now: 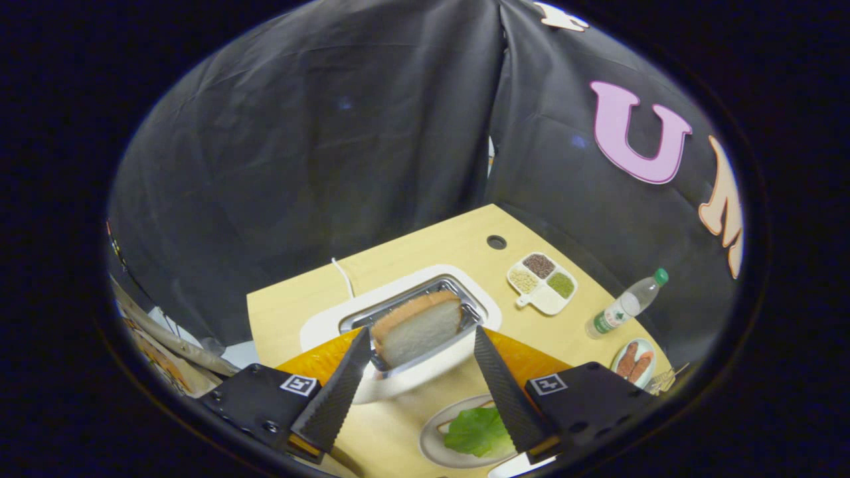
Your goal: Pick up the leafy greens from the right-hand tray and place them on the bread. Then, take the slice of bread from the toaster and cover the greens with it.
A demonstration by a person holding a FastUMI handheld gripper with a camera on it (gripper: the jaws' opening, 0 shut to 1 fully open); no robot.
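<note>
- The gripper [420, 345] hangs above the bench [398, 262] with its jaws set wide, tilted so the whole scene leans.
- A slice of bread [417, 326] stands between the two dark ribbed fingers [339, 392]; the left finger's tip is at the slice's left edge, while the right finger stands a little apart from it, so the jaws are not pressed on it from both sides.
- The slice rises out of the slot of a white toaster [319, 328], its crust along the top and its pale face turned toward the camera.
- A white cord [343, 275] runs from the toaster's far side across the bench.
- Near the right finger, a plate [431, 441] holds the leafy greens [475, 431]; an edge of bread shows just beyond the leaf, though how the greens lie on it is partly hidden by the finger.
- Beyond the toaster sits a white divided dish [546, 300] with brown, beige and green contents in three of its compartments.
- A clear bottle with a green cap [626, 305] lies on its side to the right of that dish.
- A small plate of sausages [634, 363] rests near the bench's right edge.
</note>
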